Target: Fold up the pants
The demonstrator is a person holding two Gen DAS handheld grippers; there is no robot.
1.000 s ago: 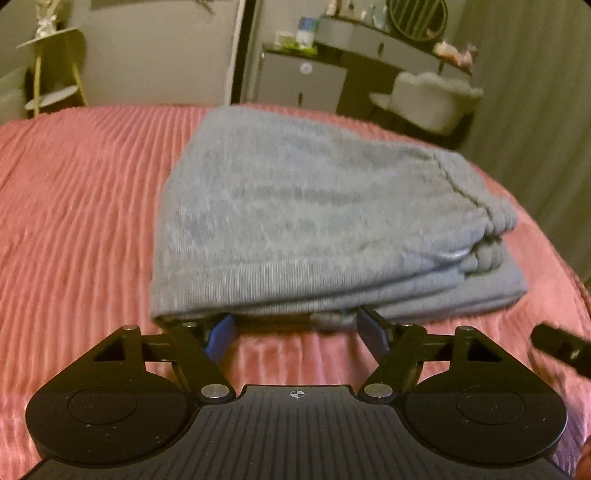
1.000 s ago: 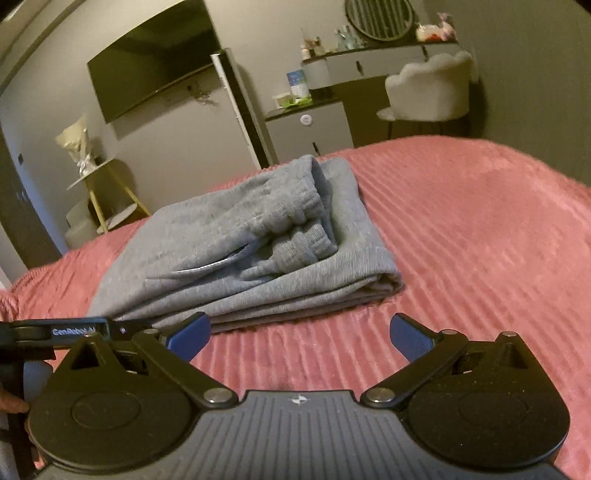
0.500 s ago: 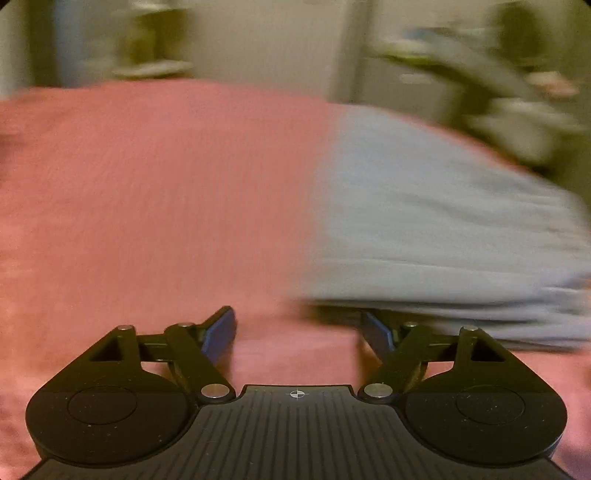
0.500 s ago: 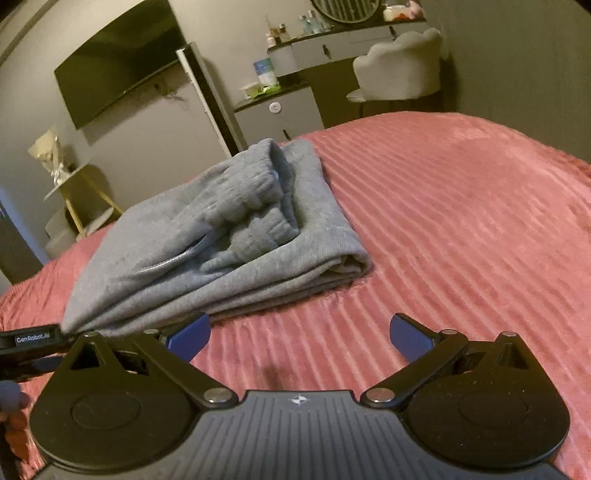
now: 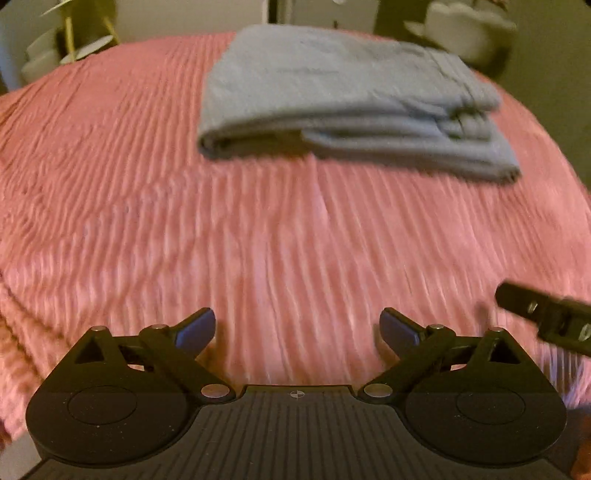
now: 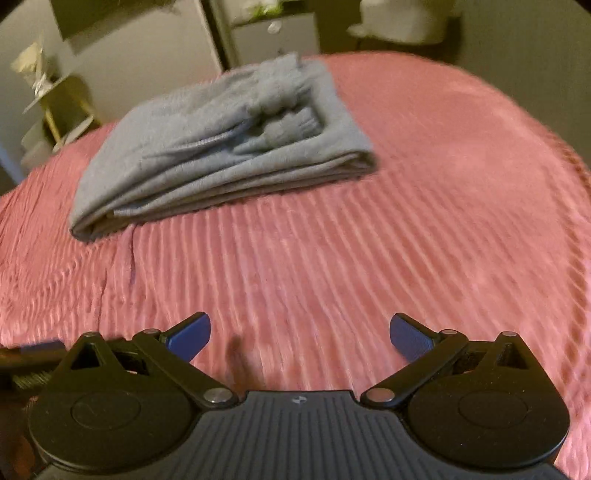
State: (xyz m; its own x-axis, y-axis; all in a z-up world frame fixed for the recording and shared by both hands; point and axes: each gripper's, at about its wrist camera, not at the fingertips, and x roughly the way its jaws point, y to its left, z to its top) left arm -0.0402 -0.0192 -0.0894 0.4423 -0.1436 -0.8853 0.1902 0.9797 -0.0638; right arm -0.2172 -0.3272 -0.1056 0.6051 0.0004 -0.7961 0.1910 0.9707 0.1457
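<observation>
The grey pants lie folded in a compact stack on the pink ribbed bedspread, far from both grippers. They also show in the right wrist view, at upper left. My left gripper is open and empty, low over bare bedspread well in front of the stack. My right gripper is open and empty, also over bare bedspread. Part of the right gripper's body shows at the right edge of the left wrist view.
A yellow-legged side table stands left of the bed. A white cabinet and a pale chair stand beyond the far edge. The bedspread's right edge curves down.
Both grippers have pulled back from the folded pants, which now sit farther off. The left gripper's jaws have left the stack's near edge and opened wider.
</observation>
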